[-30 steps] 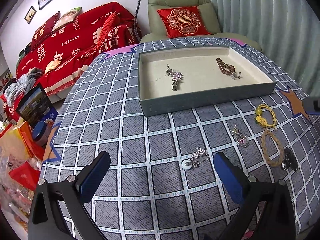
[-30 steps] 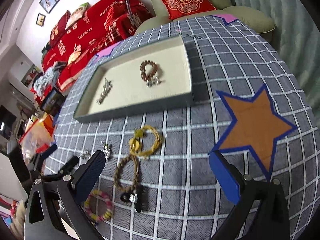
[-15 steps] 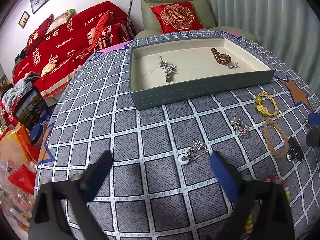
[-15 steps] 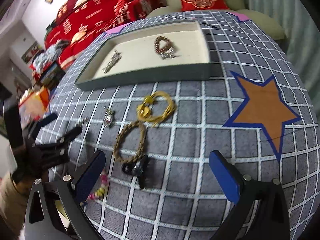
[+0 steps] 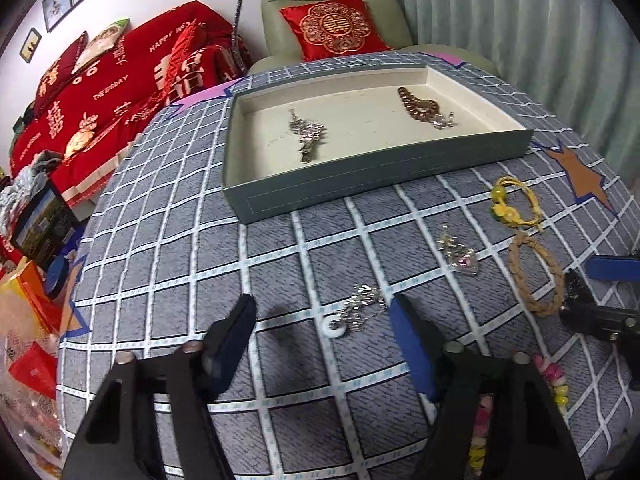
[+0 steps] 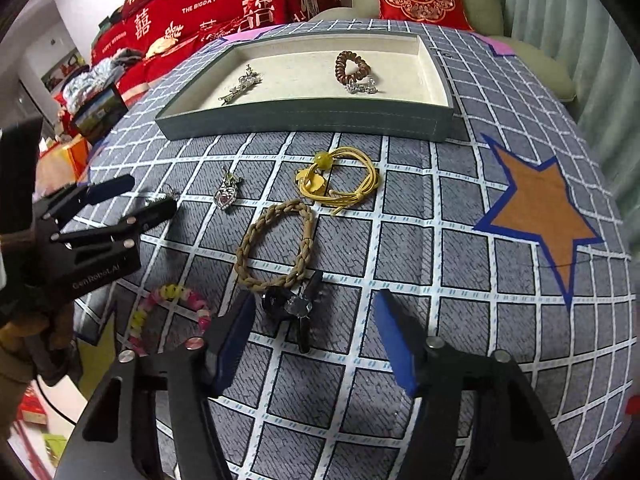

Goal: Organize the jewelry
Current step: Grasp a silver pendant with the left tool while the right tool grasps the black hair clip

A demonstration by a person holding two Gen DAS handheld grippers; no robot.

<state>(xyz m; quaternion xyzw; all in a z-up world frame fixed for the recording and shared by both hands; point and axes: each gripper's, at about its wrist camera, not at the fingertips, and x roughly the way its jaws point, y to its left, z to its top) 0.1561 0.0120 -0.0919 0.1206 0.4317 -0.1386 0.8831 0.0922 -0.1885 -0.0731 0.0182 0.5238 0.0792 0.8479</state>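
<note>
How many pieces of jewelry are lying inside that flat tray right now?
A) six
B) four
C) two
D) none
C: the tray holds just a silver brooch and a brown beaded bracelet; the other pieces lie on the tablecloth outside it.

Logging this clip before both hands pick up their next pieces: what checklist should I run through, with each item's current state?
1. Left hand-held gripper open: ok.
2. Silver chain with white ring lies between its fingers: ok.
3. Right hand-held gripper open: ok.
4. Black hair clip lies between its fingers: ok.
5. Clip clear of braided tan bracelet: not ok, touching.
6. Tray has bare floor left: ok.
</note>
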